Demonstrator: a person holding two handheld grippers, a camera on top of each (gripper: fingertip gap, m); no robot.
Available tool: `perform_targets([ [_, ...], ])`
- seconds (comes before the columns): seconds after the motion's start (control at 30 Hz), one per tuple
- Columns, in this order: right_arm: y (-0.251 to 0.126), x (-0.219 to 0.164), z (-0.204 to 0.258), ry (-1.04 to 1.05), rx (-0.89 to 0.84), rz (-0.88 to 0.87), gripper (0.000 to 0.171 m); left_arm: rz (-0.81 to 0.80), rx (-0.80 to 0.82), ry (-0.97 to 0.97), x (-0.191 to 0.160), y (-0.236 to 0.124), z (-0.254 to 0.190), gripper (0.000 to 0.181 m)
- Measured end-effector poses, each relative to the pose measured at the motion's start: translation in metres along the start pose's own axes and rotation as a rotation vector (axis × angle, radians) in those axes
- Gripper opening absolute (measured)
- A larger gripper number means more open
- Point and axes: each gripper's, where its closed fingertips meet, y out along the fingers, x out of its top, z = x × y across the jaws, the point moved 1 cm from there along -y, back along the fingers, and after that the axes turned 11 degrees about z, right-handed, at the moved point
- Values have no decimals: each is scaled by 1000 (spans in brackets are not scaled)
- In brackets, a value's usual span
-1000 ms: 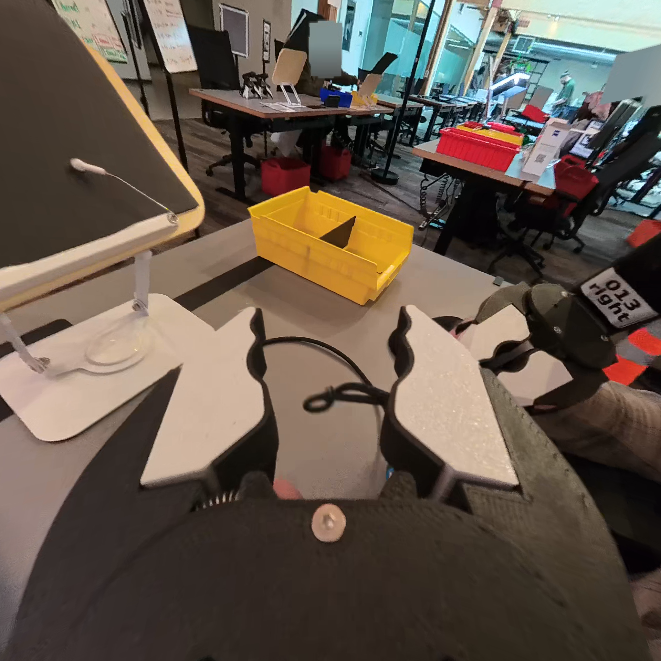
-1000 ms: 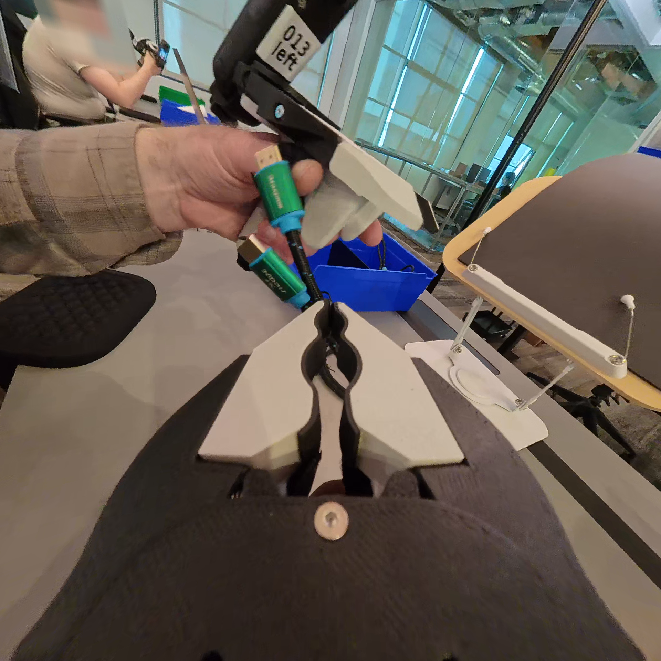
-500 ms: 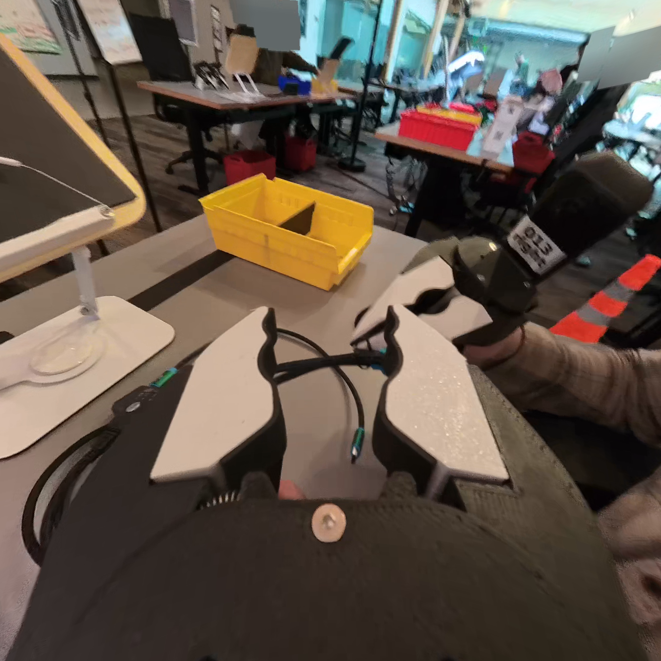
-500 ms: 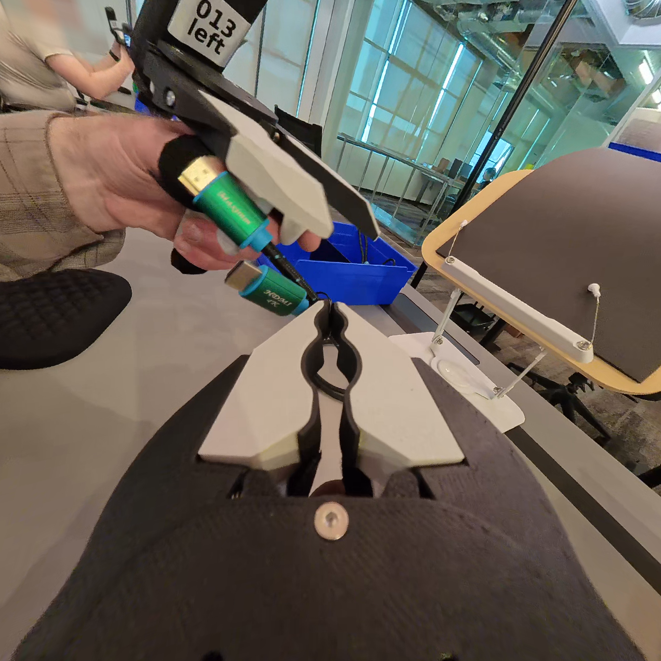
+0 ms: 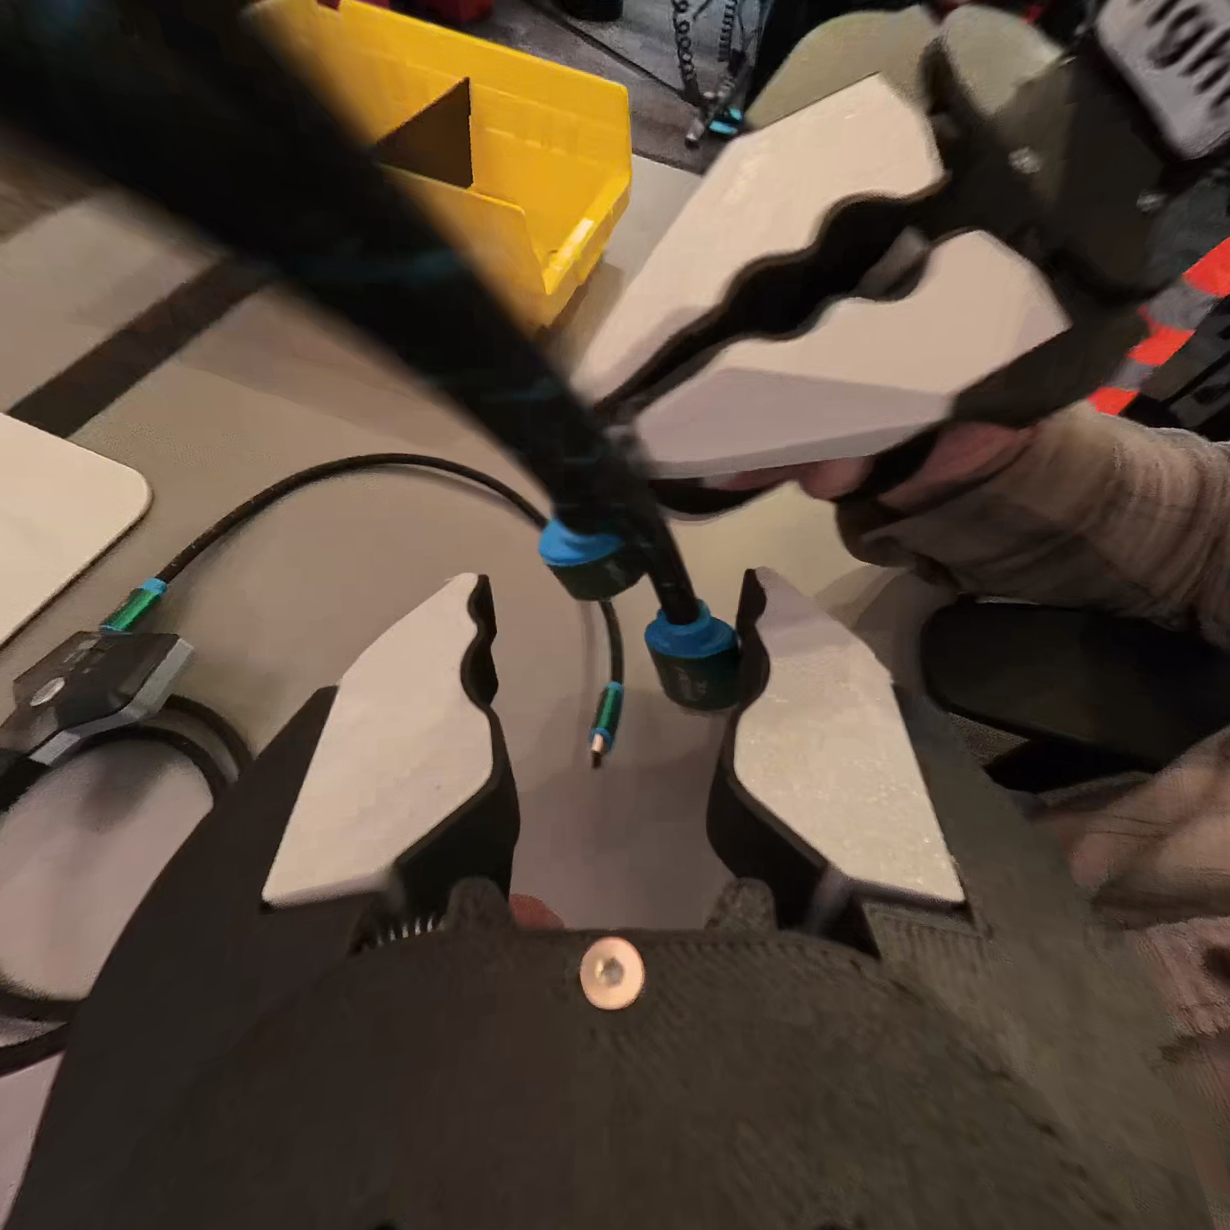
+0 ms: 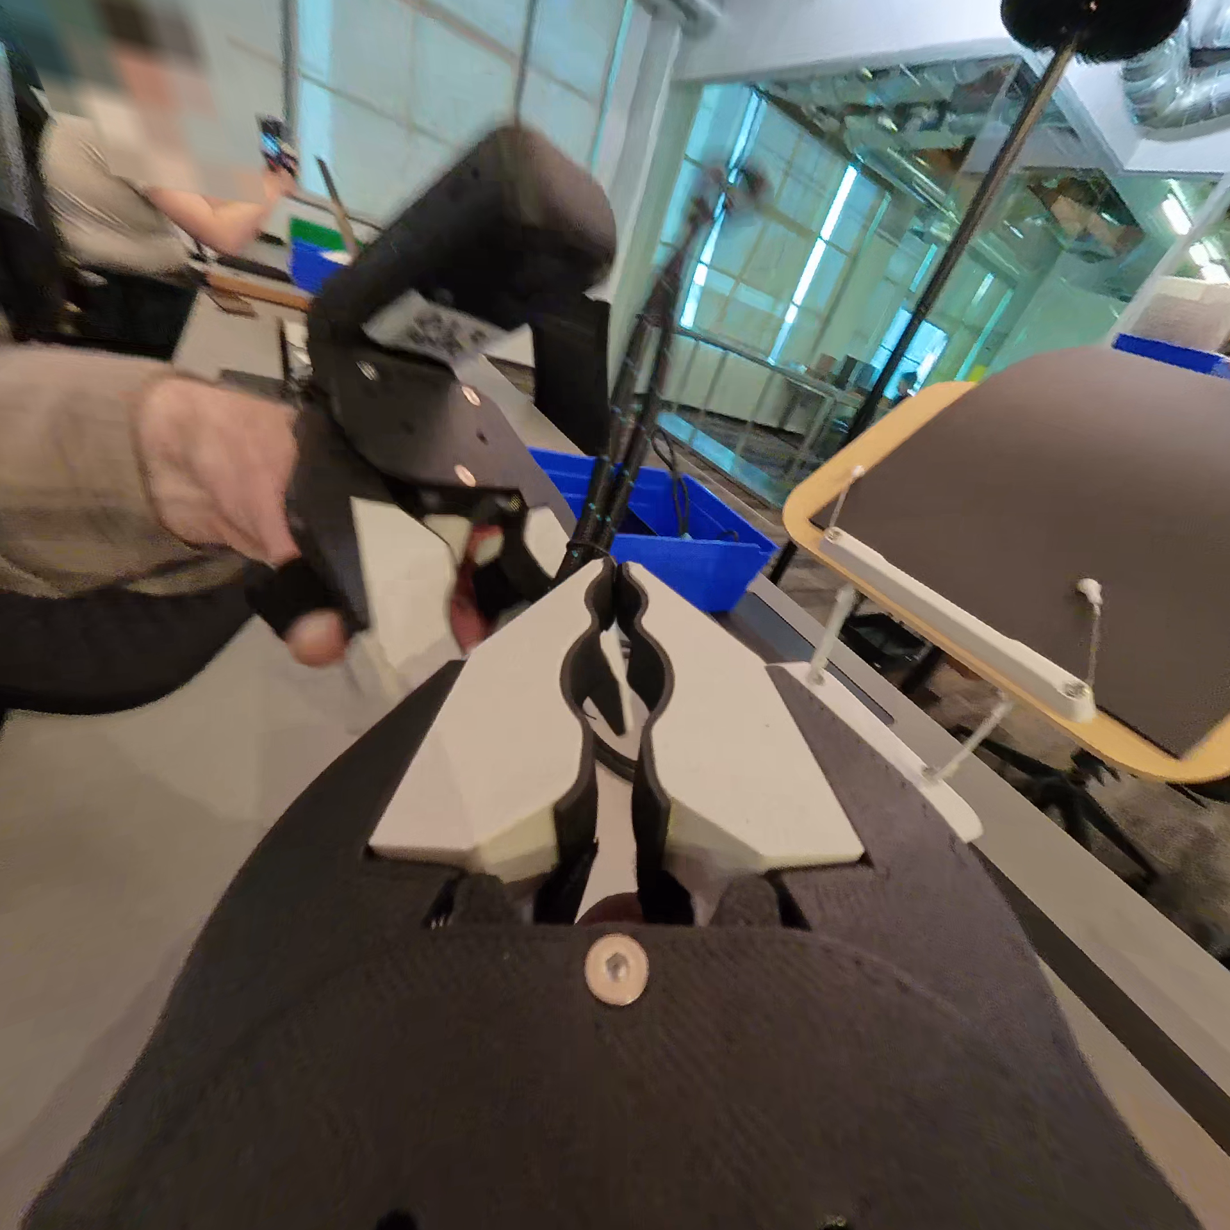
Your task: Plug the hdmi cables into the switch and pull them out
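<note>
Two HDMI plugs with blue collars (image 5: 692, 665) (image 5: 582, 556) hang on black cables between the fingers of my open left gripper (image 5: 615, 592). The nearer plug lies against its right finger. My right gripper (image 5: 619, 426) comes in from the upper right and is shut on those cables; its tip (image 6: 612, 576) pinches them in the right wrist view, and the cables (image 6: 622, 479) run upward. The dark HDMI switch (image 5: 93, 672) lies on the table at the left with a green plug (image 5: 133, 609) in it. That thin cable's other green end (image 5: 607, 712) lies loose on the table.
A yellow bin (image 5: 532, 133) stands at the back of the grey table. A white stand base (image 5: 53, 506) is at the left, and its tilted board (image 6: 1065, 532) overhangs the table. A blue bin (image 6: 685, 566) sits behind my left gripper (image 6: 466, 432), held by a hand. Across from one pair of fingers to the other is roughly 7 centimeters.
My left gripper has tipped down toward the table and nearer the right gripper. The two plugs, earlier held by the left hand's own fingers, now hang between the left gripper's fingers.
</note>
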Motion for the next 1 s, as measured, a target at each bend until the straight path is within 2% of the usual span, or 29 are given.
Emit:
perform_targets([
  [0.13, -10, 8, 9, -3, 64, -37, 0, -53, 187, 31, 8, 0, 32, 57],
  [0.23, -11, 3, 20, -63, 94, 4, 0, -115, 357, 94, 22, -18, 58, 51],
  [0.3, -10, -4, 24, -75, 114, 40, 0, -217, 404, 92, 39, -35, 63, 50],
  [0.4, -7, -13, 20, -57, 113, 82, 0, -369, 557, 141, 63, -69, 66, 40],
  [0.43, -6, -16, 17, -65, 101, 103, 0, -433, 557, 174, 72, -79, 57, 35],
  [0.53, -3, -16, 13, -76, 80, 110, 0, -441, 515, 252, 81, -79, 33, 43],
  [0.63, -1, -16, 12, -101, 65, 123, 0, -382, 481, 273, 74, -67, 25, 50],
  [0.73, -1, -17, 11, -93, 52, 128, 0, -355, 413, 240, 66, -63, 24, 45],
  [0.87, -1, -20, 10, -101, 37, 129, 0, -297, 249, 234, 55, -49, 8, 62],
  [0.9, -1, -21, 9, -106, 28, 133, 0, -270, 247, 242, 51, -44, 7, 68],
  [0.93, 0, -21, 8, -117, 21, 139, 0, -270, 250, 257, 50, -43, 5, 63],
  [1.0, 1, -23, 8, -120, 17, 138, 0, -252, 256, 231, 48, -42, 9, 68],
])
